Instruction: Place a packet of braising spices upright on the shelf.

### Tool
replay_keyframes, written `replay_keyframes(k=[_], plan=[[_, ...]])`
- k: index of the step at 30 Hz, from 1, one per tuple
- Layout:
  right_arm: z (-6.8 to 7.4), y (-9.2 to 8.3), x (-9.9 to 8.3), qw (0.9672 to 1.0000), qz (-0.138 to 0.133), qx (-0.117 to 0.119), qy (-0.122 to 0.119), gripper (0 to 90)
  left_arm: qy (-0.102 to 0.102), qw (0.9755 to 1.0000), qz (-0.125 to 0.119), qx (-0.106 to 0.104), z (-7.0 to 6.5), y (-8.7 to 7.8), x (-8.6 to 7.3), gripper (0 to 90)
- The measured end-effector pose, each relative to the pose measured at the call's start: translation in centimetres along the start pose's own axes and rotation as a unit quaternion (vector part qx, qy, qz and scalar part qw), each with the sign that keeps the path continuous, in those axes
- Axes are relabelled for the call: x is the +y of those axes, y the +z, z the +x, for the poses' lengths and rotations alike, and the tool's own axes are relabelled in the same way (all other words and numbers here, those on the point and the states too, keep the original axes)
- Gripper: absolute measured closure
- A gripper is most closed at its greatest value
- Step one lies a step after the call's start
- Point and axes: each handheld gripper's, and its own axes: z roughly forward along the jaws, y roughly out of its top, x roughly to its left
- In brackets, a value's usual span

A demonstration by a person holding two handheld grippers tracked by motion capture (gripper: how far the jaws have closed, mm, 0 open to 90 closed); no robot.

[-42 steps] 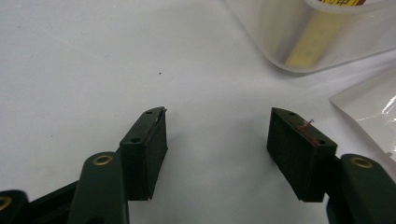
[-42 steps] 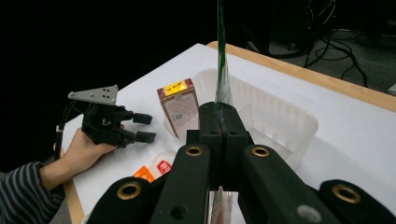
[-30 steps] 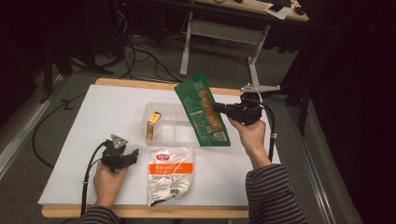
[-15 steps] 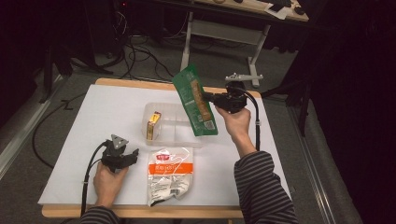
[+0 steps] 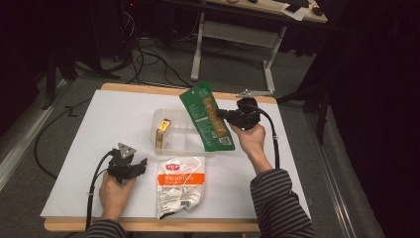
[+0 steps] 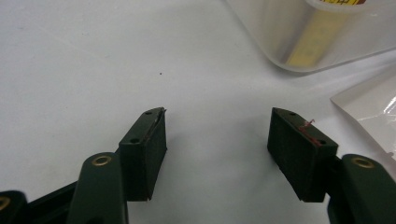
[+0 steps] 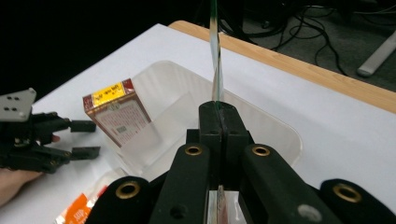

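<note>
My right gripper [image 5: 221,115] is shut on the edge of a flat green snack packet [image 5: 207,118], held tilted in the air over a clear plastic tub [image 5: 185,144]. In the right gripper view the packet [image 7: 215,60] shows edge-on, pinched between the closed jaws [image 7: 219,122]. A small red and yellow box [image 5: 163,132] leans inside the tub's left end [image 7: 116,114]. My left gripper [image 5: 142,164] rests on the white table with its jaws open and nothing between them [image 6: 218,135]. A white and orange pouch [image 5: 179,185] lies flat just right of it.
The white table top [image 5: 89,144] has a wooden rim [image 5: 143,90] at the back. Cables lie on the floor beyond, with a metal table frame [image 5: 270,59]. In the left gripper view the tub's corner [image 6: 299,42] and the pouch's edge [image 6: 369,109] sit ahead.
My right hand has carried the green packet left and lower, from the tub's right side to above the tub, tilting it more upright. The left hand has stayed still.
</note>
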Motion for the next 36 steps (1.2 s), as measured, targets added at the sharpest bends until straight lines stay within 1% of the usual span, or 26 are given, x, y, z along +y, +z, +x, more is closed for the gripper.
replay_keyframes(k=[4, 7, 9, 14, 19, 21, 23, 26, 28, 30, 31, 33, 34, 36], plan=[[0.5, -0.5, -0.3, 0.9999, 0.009, -0.009, -0.012, 90.0, 0.0, 1.0, 0.0, 0.0, 0.0, 0.0, 0.0, 38.0], [0.8, -1.0, -0.4, 0.9997, 0.019, -0.011, -0.014, 90.0, 0.0, 1.0, 0.0, 0.0, 0.0, 0.0, 0.0, 38.0], [0.9, -1.2, -0.6, 0.9996, 0.017, -0.013, -0.017, 90.0, 0.0, 1.0, 0.001, -0.001, 0.0, 0.0, 0.0, 37.9], [1.0, -1.7, -1.5, 0.9994, 0.028, -0.015, -0.012, 89.7, 0.0, 1.0, 0.001, -0.001, 0.0, 0.0, 0.0, 37.9], [0.9, -1.8, -1.6, 0.9987, 0.041, -0.026, -0.012, 89.4, 0.0, 1.0, 0.0, 0.0, 0.0, 0.0, 0.0, 37.9], [0.8, -1.4, -1.6, 0.9982, 0.048, -0.033, -0.013, 88.8, 0.0, 1.0, 0.001, -0.001, 0.0, 0.0, 0.0, 37.8], [0.7, -1.0, -1.4, 0.9981, 0.054, -0.03, -0.008, 87.9, 0.0, 1.0, 0.001, 0.0, 0.0, 0.0, 0.0, 37.8], [0.5, -0.6, -1.2, 0.9972, 0.065, -0.037, -0.006, 85.8, 0.0, 1.0, 0.001, -0.001, 0.0, 0.0, 0.0, 37.9], [0.4, -0.3, -1.1, 0.9959, 0.078, -0.046, -0.002, 82.8, 0.0, 1.0, 0.001, -0.001, 0.0, 0.0, 0.0, 37.8], [0.3, 0.5, -1.3, 0.9933, 0.103, -0.053, -0.002, 79.8, 0.0, 1.0, 0.001, -0.001, 0.0, 0.0, 0.0, 37.8], [0.1, 1.0, -1.5, 0.992, 0.116, -0.051, -0.002, 79.1, 0.0, 1.0, 0.001, -0.001, 0.0, 0.0, 0.0, 37.8], [-0.2, 2.2, -1.7, 0.9899, 0.133, -0.049, 0.006, 77.1, -0.001, 1.0, 0.001, -0.001, 0.0, 0.0, 0.0, 37.8], [-0.2, 2.2, -1.7, 0.9899, 0.133, -0.049, 0.006, 77.1, -0.001, 1.0, 0.001, -0.001, 0.0, 0.0, 0.0, 37.8], [-0.4, 2.8, -1.7, 0.9895, 0.137, -0.046, 0.008, 76.2, -0.001, 1.0, 0.001, -0.001, 0.0, 0.0, 0.0, 37.9]])
